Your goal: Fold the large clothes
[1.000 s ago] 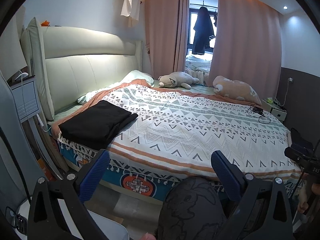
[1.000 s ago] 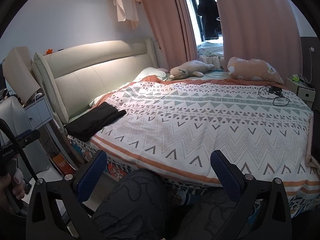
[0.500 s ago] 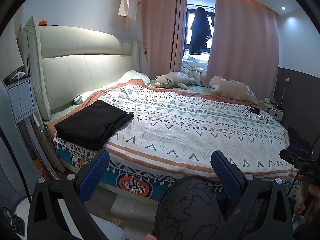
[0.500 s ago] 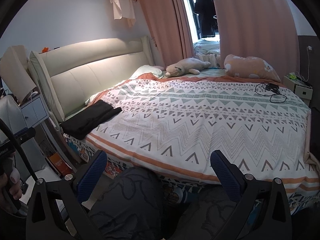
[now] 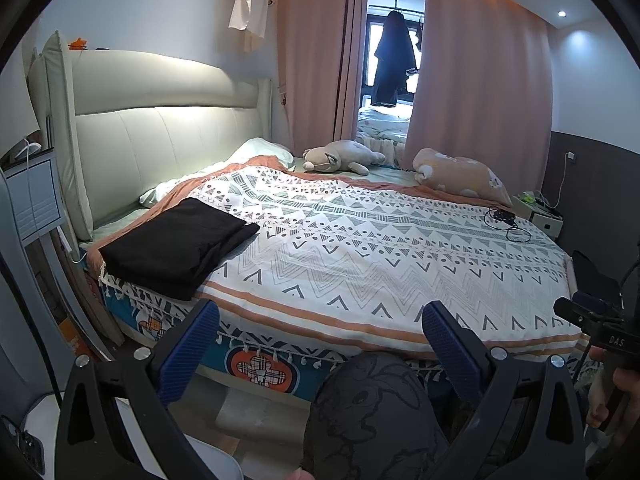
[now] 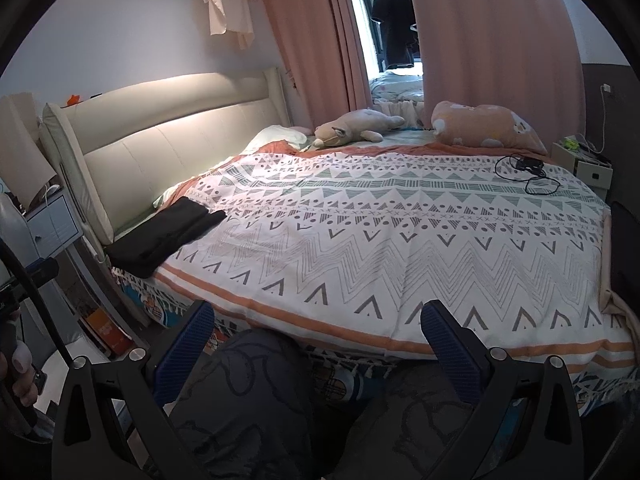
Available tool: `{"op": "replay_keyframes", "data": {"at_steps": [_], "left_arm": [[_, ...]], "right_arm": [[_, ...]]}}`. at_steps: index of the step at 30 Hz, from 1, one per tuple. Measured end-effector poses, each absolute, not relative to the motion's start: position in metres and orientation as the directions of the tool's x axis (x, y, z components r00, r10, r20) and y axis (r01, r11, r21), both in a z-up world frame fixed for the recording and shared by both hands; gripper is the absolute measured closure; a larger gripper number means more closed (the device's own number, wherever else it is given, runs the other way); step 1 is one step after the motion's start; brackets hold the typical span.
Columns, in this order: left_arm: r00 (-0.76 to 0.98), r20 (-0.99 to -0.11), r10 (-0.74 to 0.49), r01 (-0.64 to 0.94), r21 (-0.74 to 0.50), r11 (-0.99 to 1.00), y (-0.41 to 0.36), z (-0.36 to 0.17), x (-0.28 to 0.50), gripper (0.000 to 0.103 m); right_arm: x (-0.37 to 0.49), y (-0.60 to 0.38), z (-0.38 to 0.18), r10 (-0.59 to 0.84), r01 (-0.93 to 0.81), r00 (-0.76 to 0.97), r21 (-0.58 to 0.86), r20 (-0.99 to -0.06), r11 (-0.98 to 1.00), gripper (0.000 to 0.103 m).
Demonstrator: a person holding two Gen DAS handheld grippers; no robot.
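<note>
**Fingers spread wide at the bedside, folded garment on the corner**

Fingers first: we are holding the left gripper [image 5: 320, 336] with its blue pads [image 5: 188, 344] spread apart and nothing between them, and the right gripper [image 6: 318, 336] is standing just as wide and empty. Both are hovering over our patterned trouser knees [image 5: 372, 408], short of the bed's near edge.

Beyond them, the folded black garment [image 5: 176, 244] is lying on the patterned bedspread [image 5: 380, 248] at the near corner by the padded headboard [image 5: 160, 136].

Our left view is catching the right handset at its right edge, where white letters reading "DAS" [image 5: 616, 341] are showing; the right view has no such writing. Our right view is instead showing the left hand [image 6: 18, 372] wrapped around its handle, and both knees rather than one. A plush toy [image 5: 340, 156] and a black cable [image 5: 506, 222] are resting farther across the bed.
</note>
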State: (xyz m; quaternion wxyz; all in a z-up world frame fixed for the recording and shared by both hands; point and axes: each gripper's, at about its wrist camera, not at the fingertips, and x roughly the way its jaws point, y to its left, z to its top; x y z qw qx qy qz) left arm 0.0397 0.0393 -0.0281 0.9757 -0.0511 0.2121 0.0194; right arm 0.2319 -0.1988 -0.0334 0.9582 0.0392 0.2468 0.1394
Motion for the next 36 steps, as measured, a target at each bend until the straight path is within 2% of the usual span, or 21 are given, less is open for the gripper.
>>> {"op": "replay_keyframes", "data": {"at_steps": [36], "left_arm": [[0.923, -0.383, -0.031, -0.006, -0.094, 0.996, 0.039, -0.030, 0.021, 0.000]], "right_arm": [[0.227, -0.207, -0.035, 0.271, -0.235, 0.825, 0.136, -0.496, 0.962, 0.000]]}}
